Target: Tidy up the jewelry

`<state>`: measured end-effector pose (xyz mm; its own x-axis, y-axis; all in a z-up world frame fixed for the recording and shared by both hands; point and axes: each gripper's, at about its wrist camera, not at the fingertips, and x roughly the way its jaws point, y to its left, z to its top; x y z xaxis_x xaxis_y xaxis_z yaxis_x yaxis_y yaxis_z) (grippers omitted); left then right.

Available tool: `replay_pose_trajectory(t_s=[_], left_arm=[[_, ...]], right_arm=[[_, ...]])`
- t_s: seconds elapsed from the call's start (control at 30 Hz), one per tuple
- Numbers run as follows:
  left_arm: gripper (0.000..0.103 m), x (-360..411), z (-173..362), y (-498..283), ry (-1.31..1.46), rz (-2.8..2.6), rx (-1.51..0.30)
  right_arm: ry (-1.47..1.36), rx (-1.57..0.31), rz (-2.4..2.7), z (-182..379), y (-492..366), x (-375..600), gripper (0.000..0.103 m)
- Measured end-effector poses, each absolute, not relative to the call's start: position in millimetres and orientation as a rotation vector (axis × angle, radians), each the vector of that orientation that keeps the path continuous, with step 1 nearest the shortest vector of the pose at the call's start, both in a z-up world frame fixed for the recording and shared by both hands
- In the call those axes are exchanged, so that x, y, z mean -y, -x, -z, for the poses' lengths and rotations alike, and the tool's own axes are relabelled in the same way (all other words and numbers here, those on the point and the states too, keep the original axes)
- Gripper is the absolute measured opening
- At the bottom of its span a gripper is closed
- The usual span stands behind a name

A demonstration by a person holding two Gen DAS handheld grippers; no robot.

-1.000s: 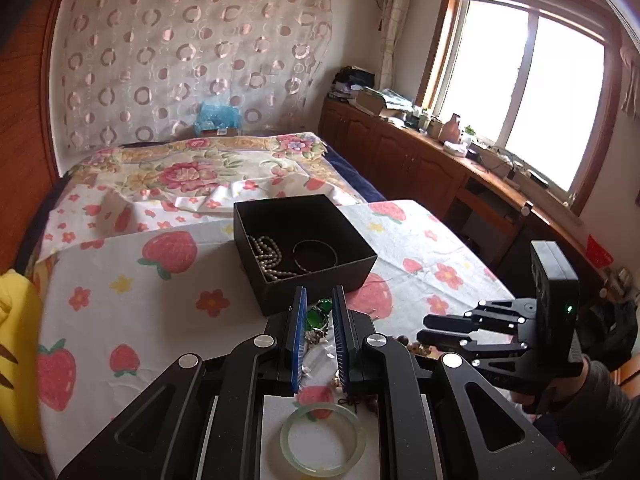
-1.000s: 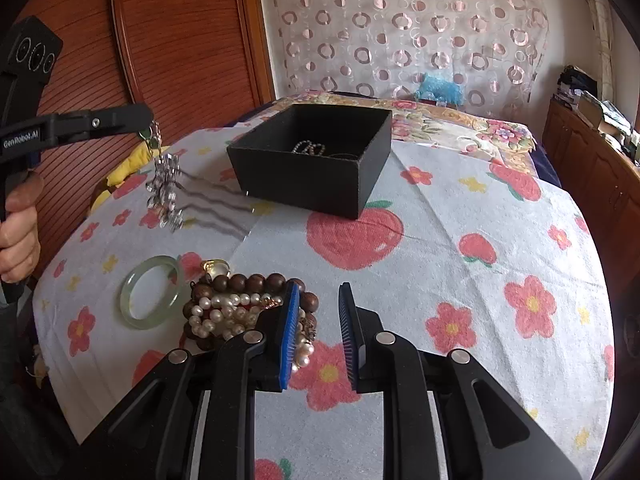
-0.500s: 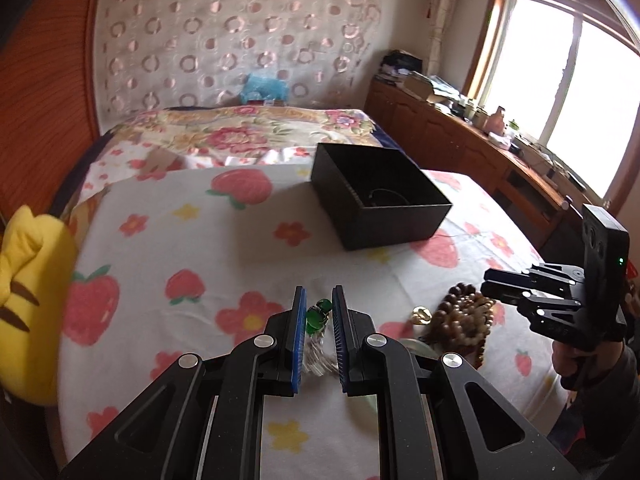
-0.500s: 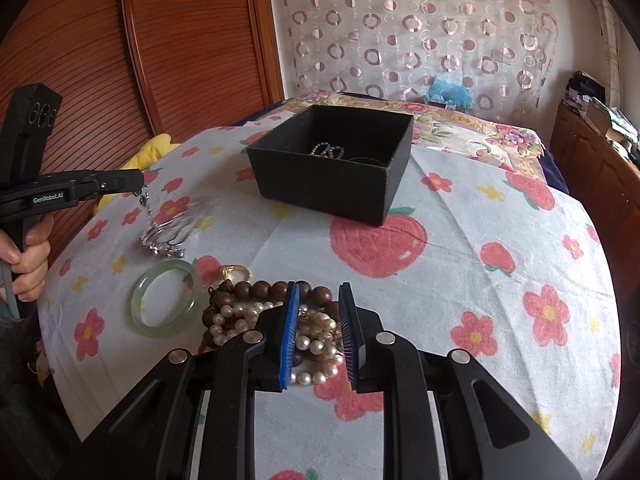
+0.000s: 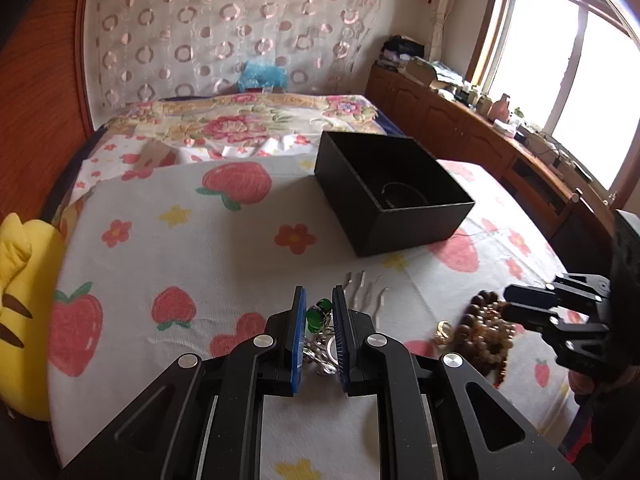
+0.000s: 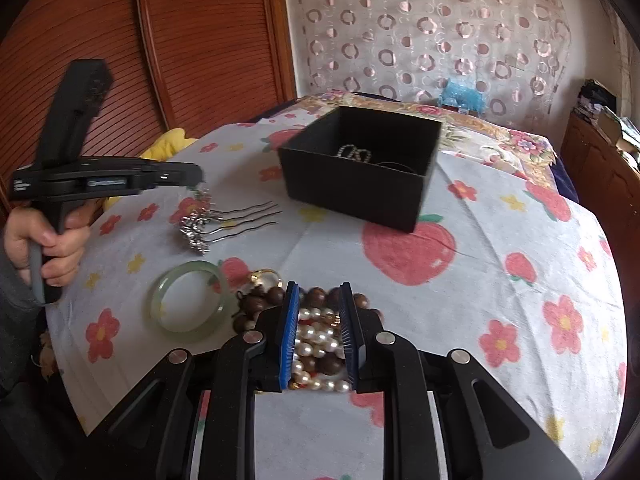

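Observation:
A silver hair comb with green stones lies on the flowered cloth, prongs toward the black box. My left gripper is just above its ornament, jaws slightly apart around the green stones; from the right wrist view the comb rests on the cloth. The box holds a pearl strand and a dark bangle. My right gripper is open, straddling a pile of pearl and brown bead bracelets. A jade bangle and a gold ring lie beside the pile.
A yellow plush sits at the table's left edge. A bed with a floral cover stands behind the table, and wooden cabinets line the window wall. The right gripper body shows at the right.
My left gripper lowered the hair comb from the air onto the cloth and its jaws have parted a little. My right gripper moved forward over the bead pile and its jaws widened.

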<state>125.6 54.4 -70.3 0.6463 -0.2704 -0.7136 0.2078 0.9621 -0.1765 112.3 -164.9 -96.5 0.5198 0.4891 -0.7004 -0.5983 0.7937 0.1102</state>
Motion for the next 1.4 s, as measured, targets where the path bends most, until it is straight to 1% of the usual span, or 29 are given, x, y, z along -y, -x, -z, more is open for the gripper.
replay_pose_trajectory(t_s=[0.23, 0.67, 0.9, 1.1, 1.4], left_arm=[[0.012, -53, 78, -144, 0.078, 0.275, -0.86], [0.012, -17, 73, -165, 0.036, 0.323, -0.869], [0.012, -12, 68, -166, 0.044, 0.343, -0.862], [0.012, -7, 48, -153, 0.055, 0.381, -0.818], [0.012, -7, 3, -124, 0.083, 0.44, -0.701]], right_arm=[[0.17, -0.788, -0.676, 97, -107, 154, 0.022], [0.154, -0.793, -0.653, 97, -107, 169, 0.022], [0.147, -0.795, -0.65, 97, -106, 173, 0.022], [0.145, -0.792, -0.649, 96, -107, 175, 0.022], [0.142, -0.789, -0.645, 94, -110, 176, 0.022]])
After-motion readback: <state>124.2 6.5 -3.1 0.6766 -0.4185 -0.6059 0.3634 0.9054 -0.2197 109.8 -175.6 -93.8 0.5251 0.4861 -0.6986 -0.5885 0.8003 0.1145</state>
